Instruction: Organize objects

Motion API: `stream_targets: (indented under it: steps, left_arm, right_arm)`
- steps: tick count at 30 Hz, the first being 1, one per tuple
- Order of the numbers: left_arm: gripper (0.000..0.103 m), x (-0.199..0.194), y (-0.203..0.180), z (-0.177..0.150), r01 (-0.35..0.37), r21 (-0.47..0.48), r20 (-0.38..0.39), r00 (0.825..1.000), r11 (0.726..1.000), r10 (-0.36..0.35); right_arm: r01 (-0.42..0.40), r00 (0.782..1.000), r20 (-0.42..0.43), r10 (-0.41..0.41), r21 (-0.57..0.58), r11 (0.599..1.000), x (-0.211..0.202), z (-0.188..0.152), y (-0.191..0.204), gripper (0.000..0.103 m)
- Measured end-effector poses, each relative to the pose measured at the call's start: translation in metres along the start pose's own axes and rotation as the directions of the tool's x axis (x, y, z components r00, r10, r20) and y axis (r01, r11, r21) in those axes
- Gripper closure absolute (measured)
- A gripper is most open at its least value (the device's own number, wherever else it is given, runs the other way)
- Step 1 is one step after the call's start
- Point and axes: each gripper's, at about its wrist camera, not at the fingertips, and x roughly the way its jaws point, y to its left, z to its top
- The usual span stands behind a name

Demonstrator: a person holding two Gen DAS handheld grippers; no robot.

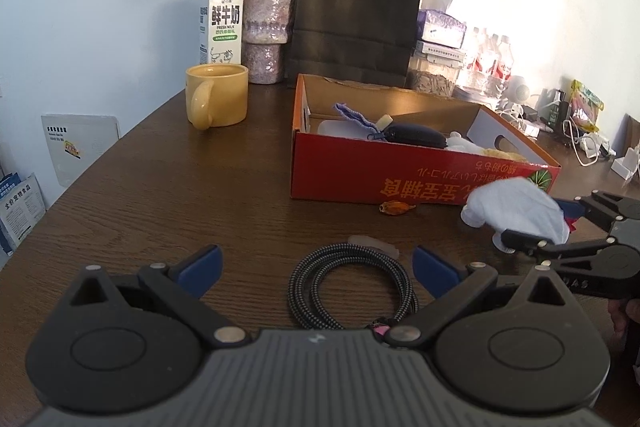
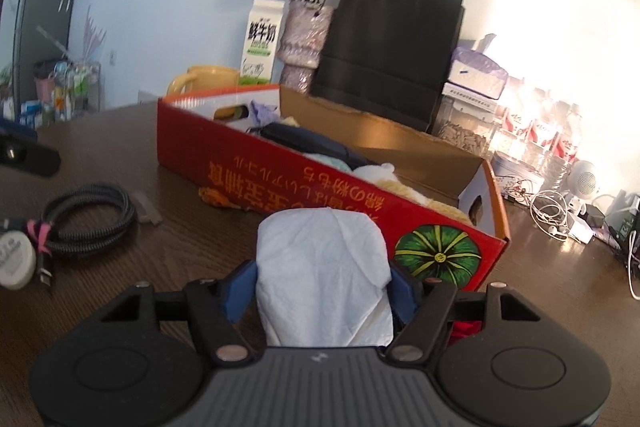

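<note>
My right gripper (image 2: 322,277) is shut on a white cloth bundle (image 2: 320,259), its blue pads pressing both sides, just in front of the red cardboard box (image 2: 280,179). In the left wrist view the same bundle (image 1: 516,205) and right gripper (image 1: 536,223) sit at the right, near the box's (image 1: 360,171) front corner. The box holds a dark pouch (image 1: 416,135), a blue cloth and pale soft items. My left gripper (image 1: 316,259) stands open low over the table, with a coiled braided cable (image 1: 352,283) lying between its fingers, untouched.
A yellow mug (image 1: 218,95), milk carton (image 1: 221,23), vase of dried roses (image 1: 266,31) and black paper bag (image 1: 356,19) stand behind the box. A small orange scrap (image 1: 396,207) lies by the box front. Bottles, chargers and wires crowd the far right (image 2: 552,211).
</note>
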Motion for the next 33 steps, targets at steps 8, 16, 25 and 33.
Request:
stream_targets:
  steps: [8, 16, 25, 33]
  left_arm:
    - [0.0, 0.023, -0.013, 0.009, 0.022, 0.055, -0.041, 0.999, 0.998, -0.02]
    - [0.0, 0.054, -0.037, 0.026, 0.055, 0.151, -0.097, 0.994, 0.987, -0.04]
    - [0.019, 0.086, -0.046, 0.029, 0.04, 0.173, -0.195, 0.981, 0.984, -0.006]
    - [0.068, 0.093, -0.047, 0.031, 0.065, 0.169, -0.244, 0.969, 0.983, -0.022]
  right_arm:
    - [0.006, 0.997, 0.075, -0.017, 0.138, 0.99, -0.016, -0.001, -0.007, 0.035]
    - [0.013, 0.991, 0.13, -0.044, 0.226, 0.974, -0.03, -0.003, -0.011, 0.034]
    - [-0.001, 0.991, 0.133, -0.032, 0.239, 0.971, -0.031, -0.005, -0.013, 0.034]
    - [-0.023, 0.989, 0.145, -0.014, 0.255, 0.967, -0.033, -0.006, -0.014, 0.034]
